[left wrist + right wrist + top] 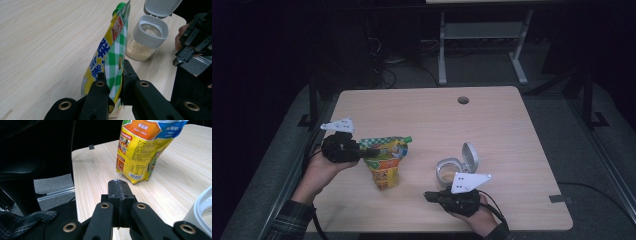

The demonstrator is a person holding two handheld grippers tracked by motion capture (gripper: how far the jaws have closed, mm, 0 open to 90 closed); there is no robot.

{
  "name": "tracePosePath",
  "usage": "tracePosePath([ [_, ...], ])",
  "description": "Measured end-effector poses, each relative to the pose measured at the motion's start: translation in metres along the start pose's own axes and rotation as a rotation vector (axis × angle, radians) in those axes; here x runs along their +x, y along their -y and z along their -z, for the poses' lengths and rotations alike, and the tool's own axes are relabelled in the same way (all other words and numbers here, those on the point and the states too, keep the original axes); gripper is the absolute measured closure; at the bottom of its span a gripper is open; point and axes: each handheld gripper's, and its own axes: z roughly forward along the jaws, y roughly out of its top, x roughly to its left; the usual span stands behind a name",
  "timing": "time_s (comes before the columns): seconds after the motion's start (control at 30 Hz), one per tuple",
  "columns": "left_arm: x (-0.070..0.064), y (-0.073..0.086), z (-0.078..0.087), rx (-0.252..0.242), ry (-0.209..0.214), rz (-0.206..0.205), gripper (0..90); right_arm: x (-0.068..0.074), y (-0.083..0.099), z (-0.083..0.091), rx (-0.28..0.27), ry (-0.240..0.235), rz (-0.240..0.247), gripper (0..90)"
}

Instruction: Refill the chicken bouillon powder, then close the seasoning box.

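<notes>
Dark floor and grey metal frames surround a pale wooden table (492, 120) with a round cable hole near its far edge. On that table stands a yellow and green checked plastic pouch with a green screw cap (385, 160), printed with blue characters on one face and small text and a barcode on the other. The left gripper (371, 150) has its two black jaws closed on the upper edge of this pouch, near the corner opposite the cap; in the left gripper view the green checked seam of the pouch (110, 60) is pinched between the fingers (98, 92) and the bag rises upright beyond them, its cap at the far top. The pouch's base rests on the wood below the jaws.

Beyond the pouch from those fingers, a clear square plastic jar with a grey collar and hinged grey lid (147, 37) stands with the lid flipped up; pale granules fill its lower part. In the high view this jar (452, 169) sits just past the right gripper (428, 196), close to its white three-cornered plate.

The right gripper's jaws are pressed together with nothing between them (118, 188), pointing toward the pouch (142, 147), which stands well apart ahead of them.
</notes>
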Motion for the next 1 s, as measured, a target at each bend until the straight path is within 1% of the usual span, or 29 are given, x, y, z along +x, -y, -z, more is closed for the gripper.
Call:
tracePosePath([
  [0.17,-0.001,0.007,0.005,0.008,-0.006,0.004,85.2,0.0,0.0,-0.003,0.006,-0.008,-0.002,89.9],
  [0.2,-0.001,0.011,0.007,0.013,-0.008,0.006,85.0,0.0,0.0,-0.004,0.006,-0.011,-0.001,89.9],
  [0.23,-0.001,0.011,0.007,0.013,-0.008,0.006,84.7,0.0,0.0,-0.004,0.006,-0.011,-0.001,89.9],
  [0.3,-0.001,0.018,0.008,0.025,-0.001,0.003,83.9,0.001,0.0,-0.006,0.009,-0.015,0.004,89.9],
  [0.47,-0.002,0.023,0.012,0.013,-0.004,0.005,83.8,0.001,0.001,-0.007,0.014,-0.016,0.008,89.9],
  [0.63,-0.002,0.031,0.014,-0.013,-0.002,0.015,83.8,0.001,0.001,-0.007,0.013,-0.016,0.001,89.7],
  [0.7,-0.001,0.032,0.014,-0.018,-0.002,0.011,83.2,0.001,0.001,-0.007,0.013,-0.015,-0.001,89.6],
  [0.73,-0.001,0.037,0.014,-0.026,-0.005,0.015,81.6,0.001,0.002,-0.007,0.014,-0.015,-0.001,89.6],
  [0.77,-0.001,0.037,0.014,-0.026,-0.005,0.015,80.0,0.001,0.002,-0.007,0.014,-0.015,-0.001,89.6],
  [0.8,-0.001,0.041,0.014,-0.032,-0.006,0.016,77.3,0.001,0.002,-0.007,0.017,-0.014,0.002,89.6],
  [0.87,-0.001,0.043,0.015,-0.036,-0.008,0.017,74.4,0.001,0.002,-0.007,0.017,-0.013,0.003,89.6],
  [0.9,-0.001,0.046,0.015,-0.039,-0.008,0.02,74.4,0.001,0.002,-0.007,0.018,-0.012,0.004,89.6],
  [0.97,-0.001,0.051,0.016,-0.052,-0.008,0.02,67.8,0.001,0.002,-0.006,0.017,-0.01,0.001,89.6],
  [1.0,-0.001,0.054,0.016,-0.059,-0.016,0.018,62.2,0.0,0.002,-0.005,0.017,-0.006,-0.001,89.6],
])
